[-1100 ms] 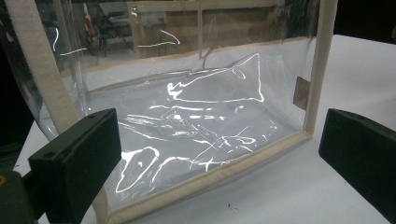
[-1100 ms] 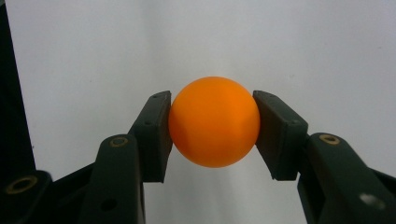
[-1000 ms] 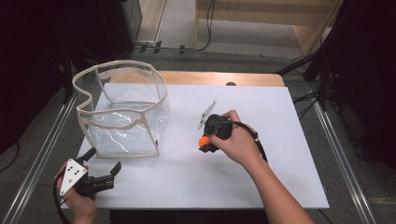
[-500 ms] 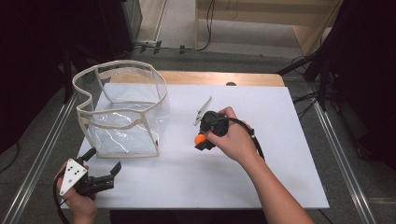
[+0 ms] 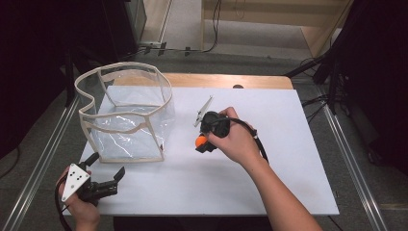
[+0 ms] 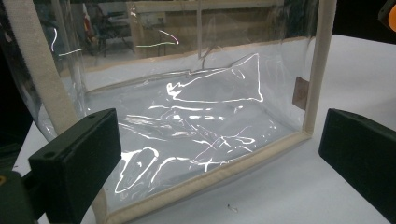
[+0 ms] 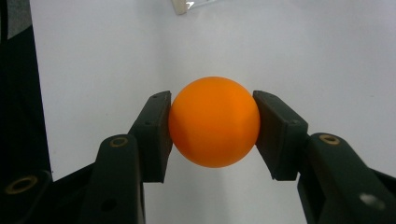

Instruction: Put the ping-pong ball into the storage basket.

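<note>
A: Change over the last second: right tongs (image 5: 199,142) drifted slightly toward the desk's left side, closer to the clear bag (image 5: 126,115). Orange ball (image 5: 200,141) carried along. Left tongs (image 5: 107,169) unmoved near the front left corner of the desk (image 5: 288,159).

B: Grip state?

A: Right tongs clamped on the ball, one pad on each side at its widest part, seen clearly in the right gripper view (image 7: 213,122). Left tongs spread wide apart, holding nothing, pointed at the bag's near wall (image 6: 187,140).

B: Meaning for the job?

A: Probably transfer in progress: ball picked, heading for the bag. Not there yet. Ball near the middle of the desk, just right of the bag, looks just above the white surface rather than resting on it, though hard to be sure. Would need lifting over the rim before release.

B: Ball condition?

A: Smooth, round, plain orange, matte sheen, no visible marks or dents. Looks light and rigid, table-tennis type. Slip risk if squeeze goes off-centre.

B: Bag?

A: Transparent plastic, beige fabric trim along edges and rim. Standing open at the left half of the desk, mouth up, rim wavy. Nothing visible inside. Walls soft, so may fold if bumped. Left tongs well placed to steady the near edge.
</note>
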`<state>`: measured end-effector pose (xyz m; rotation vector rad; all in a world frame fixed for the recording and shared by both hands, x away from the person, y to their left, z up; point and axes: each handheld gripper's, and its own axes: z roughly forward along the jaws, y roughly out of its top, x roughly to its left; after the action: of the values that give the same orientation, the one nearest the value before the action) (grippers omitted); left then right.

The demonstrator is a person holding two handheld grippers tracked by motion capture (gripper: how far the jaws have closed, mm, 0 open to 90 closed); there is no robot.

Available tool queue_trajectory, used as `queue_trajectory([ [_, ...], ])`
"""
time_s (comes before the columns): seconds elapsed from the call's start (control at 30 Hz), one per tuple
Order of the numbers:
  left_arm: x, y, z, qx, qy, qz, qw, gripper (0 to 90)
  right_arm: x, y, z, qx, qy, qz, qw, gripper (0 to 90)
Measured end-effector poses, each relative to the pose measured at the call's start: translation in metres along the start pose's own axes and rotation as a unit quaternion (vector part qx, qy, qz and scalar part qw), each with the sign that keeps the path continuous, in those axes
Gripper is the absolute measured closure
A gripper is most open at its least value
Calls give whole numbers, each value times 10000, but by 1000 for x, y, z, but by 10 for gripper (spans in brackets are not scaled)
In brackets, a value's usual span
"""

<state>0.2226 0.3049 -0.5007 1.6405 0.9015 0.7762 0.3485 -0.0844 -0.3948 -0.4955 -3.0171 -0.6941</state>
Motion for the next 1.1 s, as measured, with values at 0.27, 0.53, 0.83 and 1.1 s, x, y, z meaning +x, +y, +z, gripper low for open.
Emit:
queue_trajectory([
  [0.27, 0, 0, 0, -1, -2, 0, 10000, 0, -1, 7, -2, -38, 10, -40, 10000, 475],
  [0.53, 0, 0, 0, 4, -3, 7, 10000, 0, -2, 15, -7, 4, -13, -39, 10000, 475],
  [0.83, 0, 0, 0, 1, -7, 4, 10000, 0, -4, 24, -12, -34, -25, -98, 9999, 475],
  [1.1, 0, 0, 0, 1, -10, 0, 10000, 0, -5, 31, -17, -51, -4, -131, 9999, 476],
])
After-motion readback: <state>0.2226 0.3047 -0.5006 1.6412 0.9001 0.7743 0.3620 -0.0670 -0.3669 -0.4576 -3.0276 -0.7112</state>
